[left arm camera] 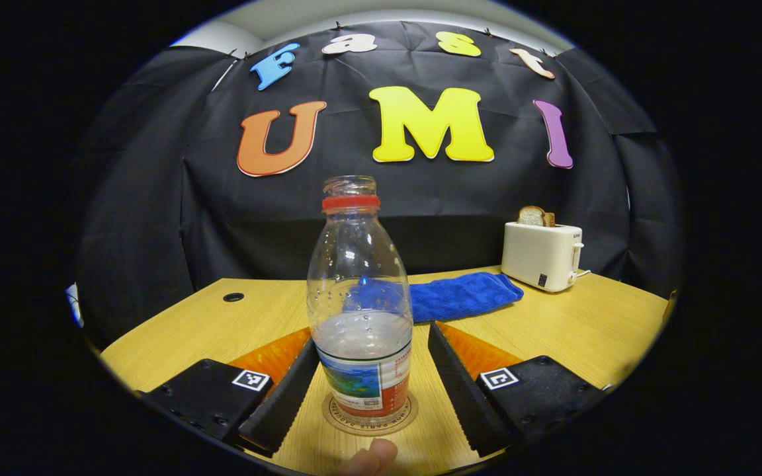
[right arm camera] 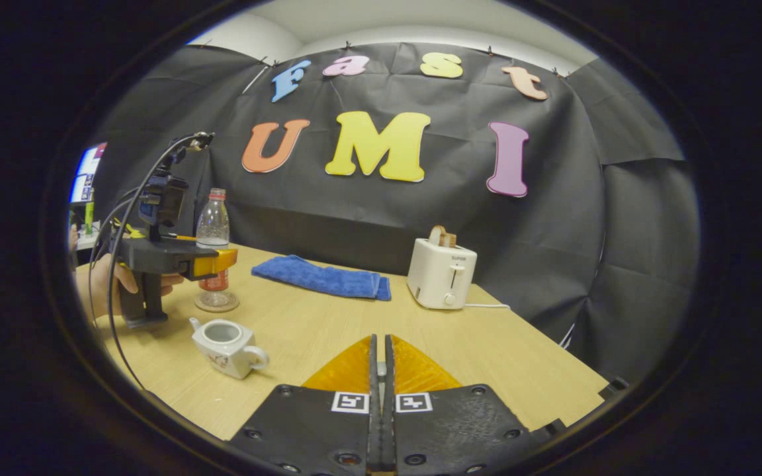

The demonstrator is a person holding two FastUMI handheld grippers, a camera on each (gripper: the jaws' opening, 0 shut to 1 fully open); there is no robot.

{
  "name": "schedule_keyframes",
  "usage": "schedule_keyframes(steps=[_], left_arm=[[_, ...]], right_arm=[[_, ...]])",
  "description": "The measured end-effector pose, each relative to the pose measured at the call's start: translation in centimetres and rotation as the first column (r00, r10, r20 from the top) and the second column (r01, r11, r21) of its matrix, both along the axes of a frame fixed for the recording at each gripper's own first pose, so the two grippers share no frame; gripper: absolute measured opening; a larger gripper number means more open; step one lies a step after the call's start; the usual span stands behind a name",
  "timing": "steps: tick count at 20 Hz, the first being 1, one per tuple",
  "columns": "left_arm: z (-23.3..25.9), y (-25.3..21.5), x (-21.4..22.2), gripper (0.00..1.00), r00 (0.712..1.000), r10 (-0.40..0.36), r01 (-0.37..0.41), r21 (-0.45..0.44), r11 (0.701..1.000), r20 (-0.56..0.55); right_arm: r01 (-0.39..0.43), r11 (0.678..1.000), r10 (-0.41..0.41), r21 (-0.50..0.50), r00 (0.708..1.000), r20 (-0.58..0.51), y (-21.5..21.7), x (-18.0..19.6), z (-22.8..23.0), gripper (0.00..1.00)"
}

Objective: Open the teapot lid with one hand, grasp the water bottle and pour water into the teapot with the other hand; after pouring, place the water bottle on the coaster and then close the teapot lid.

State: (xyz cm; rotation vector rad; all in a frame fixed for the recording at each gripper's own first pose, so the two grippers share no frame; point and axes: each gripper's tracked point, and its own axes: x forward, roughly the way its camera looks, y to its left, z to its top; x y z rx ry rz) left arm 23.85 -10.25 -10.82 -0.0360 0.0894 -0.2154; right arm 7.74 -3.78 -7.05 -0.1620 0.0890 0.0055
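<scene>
Bottle (left arm camera: pixel 361 311) stands upright on the coaster (left arm camera: pixel 369 418), uncapped, about 1/3 full. Left gripper (left arm camera: pixel 364 377) has jaws spread either side of it, not touching, so it reads as released after the pour. Teapot (right arm camera: pixel 227 345) sits on the tabletop (right arm camera: pixel 328 330) just in front of the coaster, mouth open, lid not seen. Right gripper (right arm camera: pixel 379 370) is well apart from the teapot, jaws pressed together; whether they pinch anything, I can't tell. Closing the lid looks like what's left.
</scene>
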Motion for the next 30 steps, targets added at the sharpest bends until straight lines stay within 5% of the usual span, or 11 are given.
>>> schedule_keyframes(steps=[3, 8, 20, 30], left_arm=[[0.0, -0.1, -1.8, 0.99, 1.0, -0.018, 0.017, -0.067, 0.998, -0.002], [-0.3, 1.3, -4.7, 0.99, 0.999, 0.017, -0.018, 0.012, 1.0, 0.036], [-1.8, 2.2, -7.8, 0.98, 1.0, 0.013, -0.014, 0.041, 0.999, 0.016], [4.1, 5.2, -15.0, 0.97, 0.998, 0.047, -0.047, -0.002, 0.999, 0.051]], right_arm=[[-0.059, 0.996, 0.06, 0.063, 0.998, -0.022, 1.6, -0.8, 0.3, 0.0], [-0.079, 0.997, 0.079, 0.024, 0.997, -0.002, 3.5, -1.9, 0.7, 0.0], [-0.115, 0.993, 0.115, -0.016, 0.993, -0.012, 6.0, -2.3, 0.2, 0.0], [-0.203, 0.979, 0.203, 0.031, 0.979, 0.012, 10.1, -1.8, 2.1, 0.0]])
